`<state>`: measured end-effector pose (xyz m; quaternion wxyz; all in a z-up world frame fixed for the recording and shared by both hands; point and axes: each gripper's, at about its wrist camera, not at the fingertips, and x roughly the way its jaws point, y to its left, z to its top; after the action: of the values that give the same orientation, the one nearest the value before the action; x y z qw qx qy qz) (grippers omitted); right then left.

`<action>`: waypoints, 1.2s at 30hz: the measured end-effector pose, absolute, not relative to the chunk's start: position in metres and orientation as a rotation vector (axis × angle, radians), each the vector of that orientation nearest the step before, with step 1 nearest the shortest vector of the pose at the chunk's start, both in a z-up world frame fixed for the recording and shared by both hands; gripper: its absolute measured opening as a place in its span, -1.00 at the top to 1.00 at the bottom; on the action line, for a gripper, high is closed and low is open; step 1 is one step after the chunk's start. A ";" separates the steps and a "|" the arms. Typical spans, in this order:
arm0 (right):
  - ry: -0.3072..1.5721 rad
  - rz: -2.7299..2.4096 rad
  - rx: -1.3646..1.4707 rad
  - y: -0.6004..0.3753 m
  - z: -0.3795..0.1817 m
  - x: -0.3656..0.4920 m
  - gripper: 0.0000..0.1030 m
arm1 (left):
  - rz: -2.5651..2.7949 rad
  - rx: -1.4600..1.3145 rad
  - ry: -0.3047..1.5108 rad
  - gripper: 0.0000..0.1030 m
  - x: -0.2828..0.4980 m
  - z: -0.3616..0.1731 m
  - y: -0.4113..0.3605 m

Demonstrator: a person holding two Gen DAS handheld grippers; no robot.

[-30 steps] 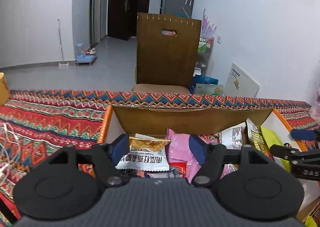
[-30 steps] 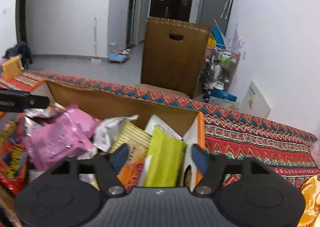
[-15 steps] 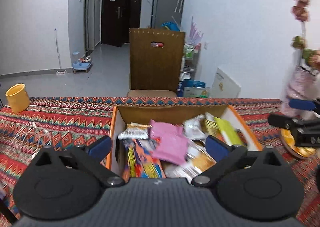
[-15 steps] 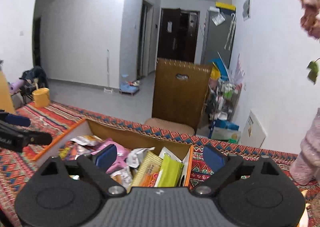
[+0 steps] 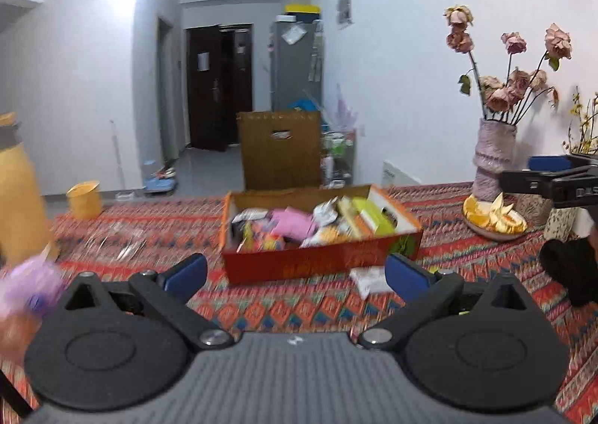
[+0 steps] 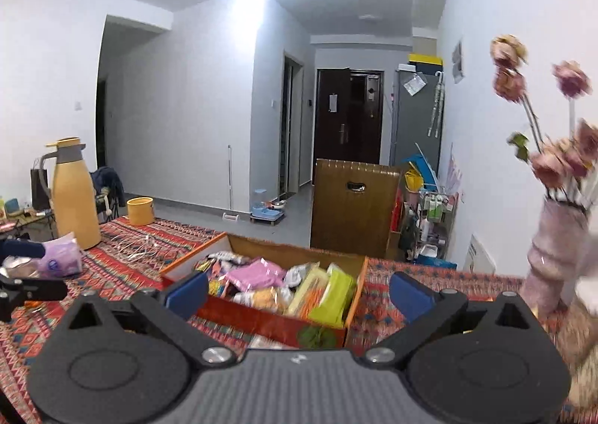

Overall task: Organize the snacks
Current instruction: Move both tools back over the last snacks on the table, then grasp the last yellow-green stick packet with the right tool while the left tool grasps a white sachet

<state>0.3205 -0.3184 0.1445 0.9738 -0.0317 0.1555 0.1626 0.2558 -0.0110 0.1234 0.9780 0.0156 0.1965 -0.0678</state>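
An orange cardboard box (image 5: 321, 264) full of snack packets stands on the patterned tablecloth; it also shows in the right wrist view (image 6: 269, 323). Inside lie a pink packet (image 5: 291, 222) and a lime-green packet (image 5: 373, 218), among several others. A white packet (image 5: 368, 280) lies on the cloth just in front of the box. My left gripper (image 5: 295, 271) is open and empty, held back from the box's front side. My right gripper (image 6: 297, 291) is open and empty, above the box's near side.
A vase of dried roses (image 5: 493, 158) and a plate of orange pieces (image 5: 493, 218) stand at the right. A yellow thermos (image 6: 73, 196), a yellow cup (image 6: 140, 211), white cables (image 6: 136, 248) and a purple packet (image 6: 61, 261) are at the left. A wooden chair (image 5: 280, 151) stands behind the table.
Both grippers have drawn back and up from the box, and their fingers have opened wider. The whole box and the table around it have come into view.
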 end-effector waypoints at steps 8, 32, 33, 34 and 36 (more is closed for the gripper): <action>0.342 0.319 -0.069 -0.319 0.069 0.232 -1.00 | -0.003 -0.077 0.433 -1.00 0.180 0.065 -0.002; 0.573 0.236 -0.060 -0.333 -0.013 0.219 -1.00 | -0.029 0.031 0.608 -1.00 0.195 0.017 -0.028; 0.576 0.242 -0.065 -0.334 -0.010 0.227 -1.00 | -0.034 0.036 0.609 -1.00 0.202 0.017 -0.030; 0.578 0.251 -0.069 -0.336 -0.007 0.238 -1.00 | -0.043 0.040 0.609 -1.00 0.209 0.018 -0.032; 0.585 0.277 -0.074 -0.339 -0.001 0.263 -0.94 | -0.062 0.050 0.609 -1.00 0.226 0.018 -0.037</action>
<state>0.2628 -0.3389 -0.0006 0.9474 -0.0365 0.2875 0.1359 0.2259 -0.0374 0.0182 0.9532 0.0246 0.2999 -0.0306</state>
